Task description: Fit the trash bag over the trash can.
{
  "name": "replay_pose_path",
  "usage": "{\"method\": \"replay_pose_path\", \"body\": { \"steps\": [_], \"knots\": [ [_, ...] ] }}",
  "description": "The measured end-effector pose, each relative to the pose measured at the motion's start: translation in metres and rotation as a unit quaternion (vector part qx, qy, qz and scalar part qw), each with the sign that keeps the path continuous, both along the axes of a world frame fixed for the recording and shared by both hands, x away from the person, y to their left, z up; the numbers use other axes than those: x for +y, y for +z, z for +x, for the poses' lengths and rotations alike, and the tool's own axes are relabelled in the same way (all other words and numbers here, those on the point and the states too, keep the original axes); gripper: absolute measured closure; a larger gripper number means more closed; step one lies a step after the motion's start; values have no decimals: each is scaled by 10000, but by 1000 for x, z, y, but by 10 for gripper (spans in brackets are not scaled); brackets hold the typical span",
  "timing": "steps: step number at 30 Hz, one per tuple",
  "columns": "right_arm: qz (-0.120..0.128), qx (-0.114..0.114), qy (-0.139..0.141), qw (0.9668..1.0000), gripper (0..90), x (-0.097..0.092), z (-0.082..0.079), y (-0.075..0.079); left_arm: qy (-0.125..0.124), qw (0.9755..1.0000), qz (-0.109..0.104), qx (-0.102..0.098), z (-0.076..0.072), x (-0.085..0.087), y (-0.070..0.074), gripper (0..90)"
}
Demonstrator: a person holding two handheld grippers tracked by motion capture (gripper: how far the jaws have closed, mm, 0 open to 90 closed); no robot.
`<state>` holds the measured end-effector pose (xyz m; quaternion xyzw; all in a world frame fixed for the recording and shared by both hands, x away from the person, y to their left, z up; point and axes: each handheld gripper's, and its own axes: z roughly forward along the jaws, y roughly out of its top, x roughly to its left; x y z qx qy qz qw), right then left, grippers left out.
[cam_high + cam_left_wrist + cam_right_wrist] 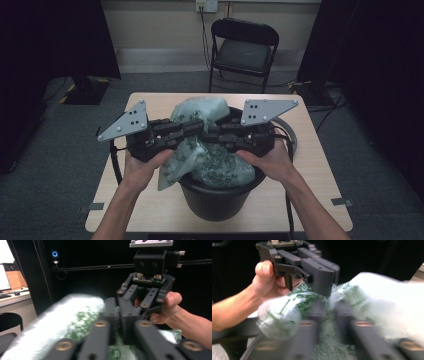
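A black bin [220, 200] stands on the wooden table [315, 195]. A pale plastic bag [220, 165] with green leaf print bulges out of it and hangs over its left rim. Both grippers lie level above the bin, tip to tip. My left gripper [200, 125] reaches in from the left; in its own view its jaws [118, 308] stand almost together over the bag [75, 320], and whether they pinch the film is unclear. My right gripper [214, 134] comes in from the right; in its blurred view [329, 307] it is shut on bunched film of the bag [287, 310].
A black folding chair [244, 50] stands beyond the table's far edge. A grey ring [295, 137] lies on the table by the bin's right side. Black cables trail from both grippers down past the table's front. Dark curtains hang at both sides.
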<state>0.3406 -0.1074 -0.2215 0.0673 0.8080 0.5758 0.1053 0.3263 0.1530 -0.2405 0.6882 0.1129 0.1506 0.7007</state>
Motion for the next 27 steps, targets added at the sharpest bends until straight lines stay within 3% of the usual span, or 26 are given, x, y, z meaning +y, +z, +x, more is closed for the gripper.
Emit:
{"method": "replay_pose_path", "body": {
  "steps": [2,5,7,9,13,17,19,25,27],
  "knots": [
    [-55,-54,-41,10000,900,-1,-1,-1,152,9999,-78,-5,-1,5,-2,632],
    [-48,-38,-277,9996,900,-12,0,-1,279,9995,-124,42,-1,16,-7,507],
    [13,10,-488,9988,900,-27,3,-2,567,9984,-6,35,-3,23,-13,453],
    [61,90,-639,9979,900,-38,6,-4,539,9985,-11,79,-4,28,-23,428],
    [58,300,-970,9948,900,-54,18,-17,447,9985,243,191,-1,25,-37,383],
    [154,359,-974,9945,900,-56,21,-22,358,9984,311,312,4,20,-41,362],
    [153,342,-935,9949,900,-55,20,-21,415,9972,469,416,8,18,-43,425],
    [8,285,-829,9961,900,-50,16,-19,299,9965,635,460,11,23,-50,858],
    [19,276,-806,9964,900,-50,16,-19,288,9965,644,447,11,23,-49,900]
  ]
}}
